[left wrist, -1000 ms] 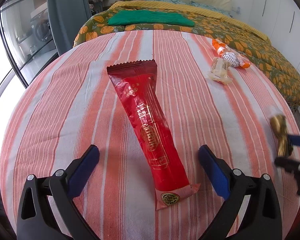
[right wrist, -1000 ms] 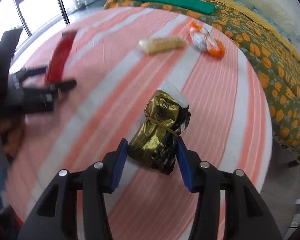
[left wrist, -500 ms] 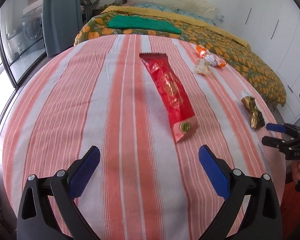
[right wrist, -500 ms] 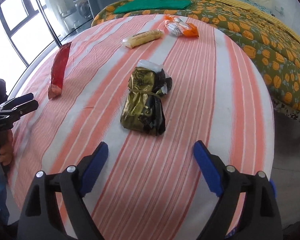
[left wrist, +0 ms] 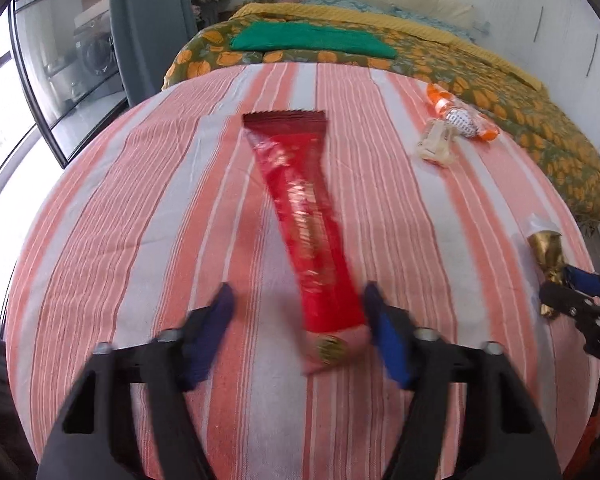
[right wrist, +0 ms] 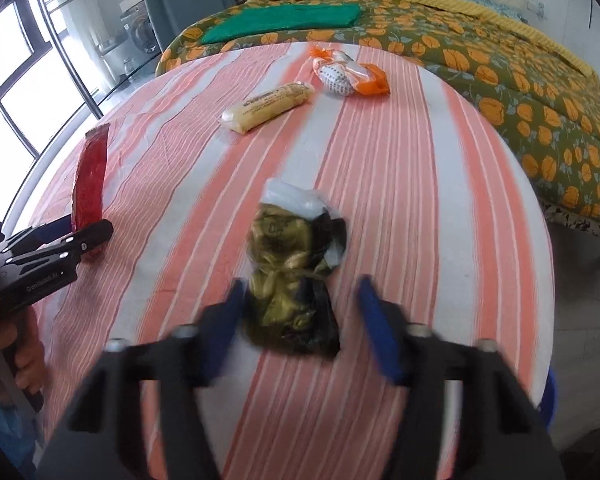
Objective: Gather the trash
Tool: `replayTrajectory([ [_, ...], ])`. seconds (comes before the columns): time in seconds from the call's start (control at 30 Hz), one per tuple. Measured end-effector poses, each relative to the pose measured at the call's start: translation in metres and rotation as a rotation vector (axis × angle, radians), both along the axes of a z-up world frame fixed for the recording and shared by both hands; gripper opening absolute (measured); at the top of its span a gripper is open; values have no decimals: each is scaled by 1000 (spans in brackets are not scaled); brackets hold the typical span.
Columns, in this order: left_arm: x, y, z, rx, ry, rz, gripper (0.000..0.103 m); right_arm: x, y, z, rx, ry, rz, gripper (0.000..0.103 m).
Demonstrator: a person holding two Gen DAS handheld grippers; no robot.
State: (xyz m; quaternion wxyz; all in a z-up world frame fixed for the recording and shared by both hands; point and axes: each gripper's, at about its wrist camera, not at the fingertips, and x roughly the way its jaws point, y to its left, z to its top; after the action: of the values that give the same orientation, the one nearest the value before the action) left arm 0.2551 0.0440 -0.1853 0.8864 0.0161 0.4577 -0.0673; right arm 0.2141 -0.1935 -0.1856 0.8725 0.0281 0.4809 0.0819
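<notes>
A long, glossy red wrapper (left wrist: 304, 216) with a serrated far end lies flat on the orange-and-white striped cloth (left wrist: 140, 200), its near sealed end between the blurred blue pads of the left gripper (left wrist: 298, 320), whose jaws are closing; the right pad seems to graze the wrapper's edge, the left pad stands clear of it. A crumpled gold-and-black foil wrapper (right wrist: 290, 276) with a scrap of clear film at its far end sits between the closing jaws of the right gripper (right wrist: 300, 312); motion blur leaves contact uncertain. Farther off lie a pale yellow oblong packet (right wrist: 268, 106) and just beside it a puffy orange-and-white packet (right wrist: 348, 74). Bare cloth spreads between the pieces; its far edge meets a bedspread with an orange print (right wrist: 500, 72) bearing a folded green cloth (right wrist: 284, 22).
</notes>
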Motion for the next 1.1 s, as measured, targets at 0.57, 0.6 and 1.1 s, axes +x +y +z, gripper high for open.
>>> replayTrajectory([
  [0.57,-89,-28,25,-164,-13,-189,24,-110,-58,17,155,-70,-15,39],
  [0.6,-94,-34,26,-177,-12,-198,24,-115,-63,18,164,-75,-22,39],
  [1.1,-169,-168,51,-213,-7,-474,24,-170,-160,16,158,-111,-150,39],
])
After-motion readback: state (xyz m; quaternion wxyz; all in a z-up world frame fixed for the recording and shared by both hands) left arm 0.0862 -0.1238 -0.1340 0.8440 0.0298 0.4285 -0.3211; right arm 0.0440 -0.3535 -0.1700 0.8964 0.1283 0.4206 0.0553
